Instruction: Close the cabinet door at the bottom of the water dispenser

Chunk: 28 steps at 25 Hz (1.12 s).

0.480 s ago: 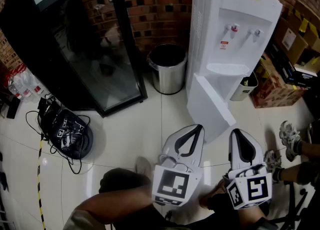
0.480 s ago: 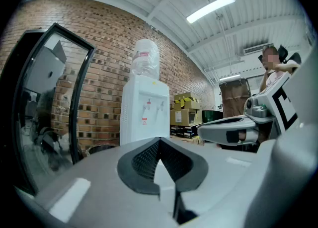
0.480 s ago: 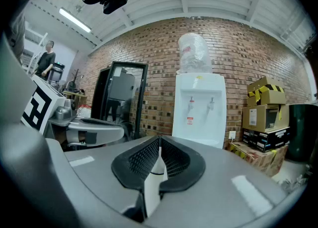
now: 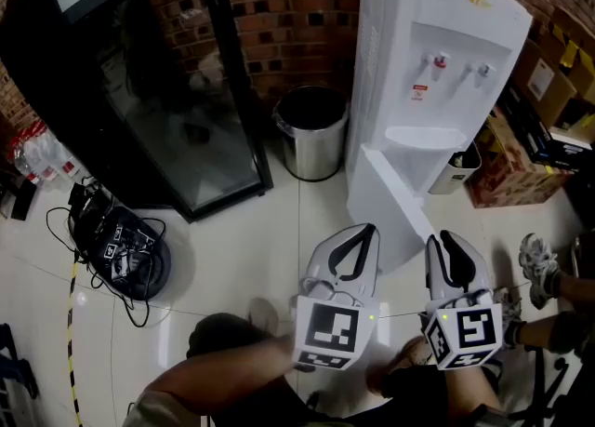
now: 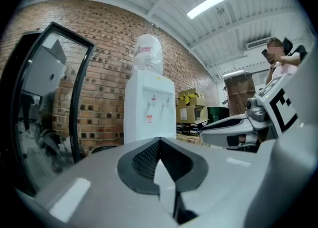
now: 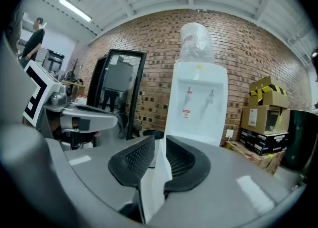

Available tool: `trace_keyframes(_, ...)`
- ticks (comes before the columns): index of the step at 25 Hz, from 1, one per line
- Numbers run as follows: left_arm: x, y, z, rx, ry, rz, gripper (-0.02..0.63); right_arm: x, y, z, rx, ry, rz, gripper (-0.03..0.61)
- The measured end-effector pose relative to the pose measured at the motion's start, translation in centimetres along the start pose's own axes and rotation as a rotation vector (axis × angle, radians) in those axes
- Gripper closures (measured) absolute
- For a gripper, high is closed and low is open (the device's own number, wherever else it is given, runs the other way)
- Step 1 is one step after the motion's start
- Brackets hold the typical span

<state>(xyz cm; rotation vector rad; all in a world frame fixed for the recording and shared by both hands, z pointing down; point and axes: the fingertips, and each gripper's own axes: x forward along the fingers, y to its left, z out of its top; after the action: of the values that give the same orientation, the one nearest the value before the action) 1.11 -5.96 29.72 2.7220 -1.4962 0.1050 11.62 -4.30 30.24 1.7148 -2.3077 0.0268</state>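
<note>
status: not closed yet; cabinet door [image 4: 395, 206] at the foot of the water dispenser [image 4: 437, 53] stands swung well out from the dispenser's front, hinged at the dispenser's base, free edge pointing away from it toward the person; wide gap between door and dispenser body, so the whole closing swing is left.

right hand-held gripper [image 4: 444, 246] sits at the door's free end, on the far side from the dispenser's hinge; in the right gripper view its pads are drawn in to a narrow slot and a white panel edge fills that slot from pad to pad; i read that as the door's free edge pinched in the jaws, though the head view alone can't confirm contact.

left hand-held gripper [image 4: 364, 234] is in front of the dispenser, near the door's outer face but apart from it; left gripper view shows its tips clenched together with nothing between them; idle as far as i can see.

done: reach to the door, probably the grip too; left: swing the door back toward the dispenser until flush with its front, then let go; judgement only, about the first third.

metal bin [image 4: 313, 127] stands just beside the dispenser, on the side away from the door's swing; no obstruction seen in the door's path.
</note>
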Motion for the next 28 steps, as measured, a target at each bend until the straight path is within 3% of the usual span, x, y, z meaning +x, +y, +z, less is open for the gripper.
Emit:
trace_keyframes(9,4.3,2.7,-1.9,-0.014,0.061,0.037,0.614,5.9,-1.2,-3.2,-0.077,0.129,0.028,0.474)
trace_keyframes(16,6.8,3.1,-3.1,-0.018,0.087,0.032,0.614,9.3,-1.6,-7.8,-0.141,0.288,0.042,0.468)
trace_keyframes(28,9.1,2.6,-3.6,-0.038,0.097,0.005,0.614,10.9,-2.0,-12.8,-0.248,0.510,0.037,0.503)
